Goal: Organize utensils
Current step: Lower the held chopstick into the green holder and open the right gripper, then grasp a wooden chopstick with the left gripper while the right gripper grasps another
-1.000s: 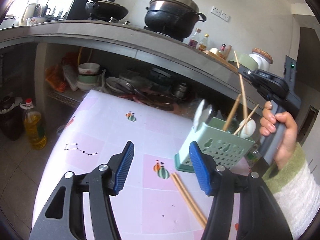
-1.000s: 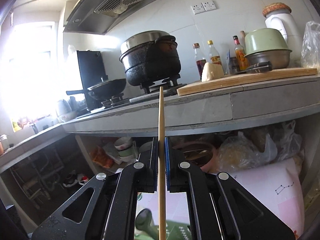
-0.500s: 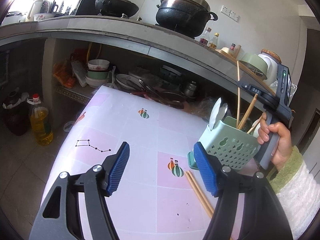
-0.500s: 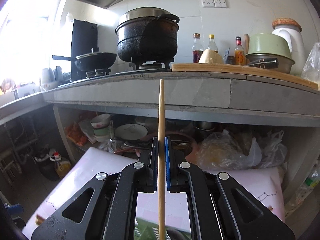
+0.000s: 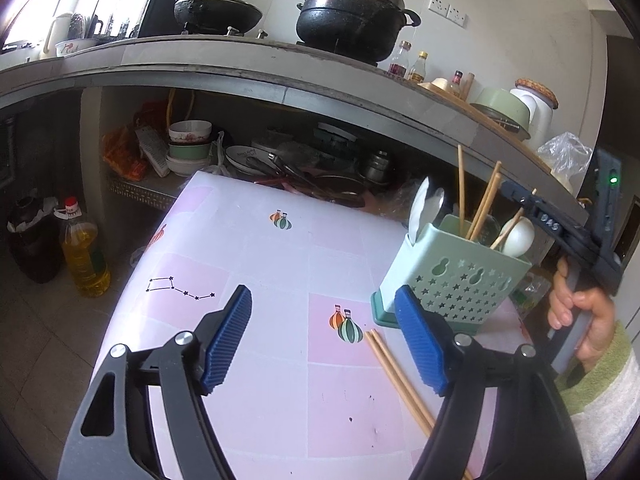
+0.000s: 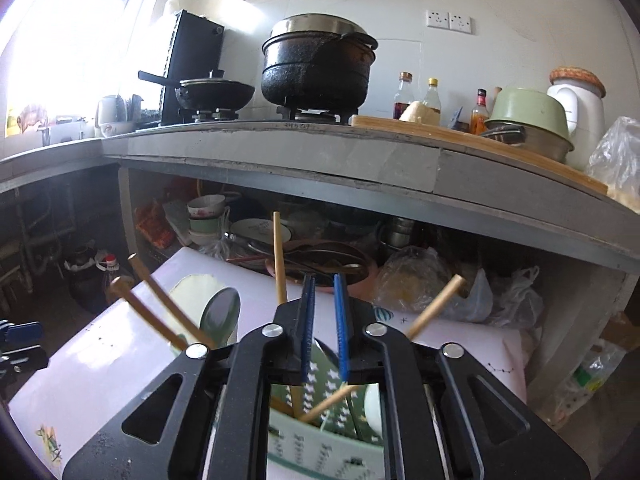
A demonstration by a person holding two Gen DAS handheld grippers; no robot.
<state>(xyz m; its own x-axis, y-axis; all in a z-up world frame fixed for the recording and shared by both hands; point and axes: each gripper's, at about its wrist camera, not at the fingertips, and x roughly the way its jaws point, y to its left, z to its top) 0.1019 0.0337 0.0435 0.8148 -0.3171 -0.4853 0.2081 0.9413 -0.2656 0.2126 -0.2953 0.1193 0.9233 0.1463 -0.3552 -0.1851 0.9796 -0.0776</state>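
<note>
A green star-patterned utensil holder stands on the pink-and-white table, with several chopsticks and spoons in it. Two loose chopsticks lie flat in front of it, by my left gripper's right finger. My left gripper hovers over the table, jaws opening wide with nothing between them. My right gripper is above the holder, its jaws opening with nothing between the pads. A chopstick stands in the holder just left of them. A hand holds the right gripper.
A grey counter runs behind the table with a black pot, a wok and bottles. Bowls and pans fill the shelf below. An oil bottle stands on the floor at the left.
My right gripper sank over the holder and let go of the chopstick, which now stands in the holder. My left gripper's jaws spread wider.
</note>
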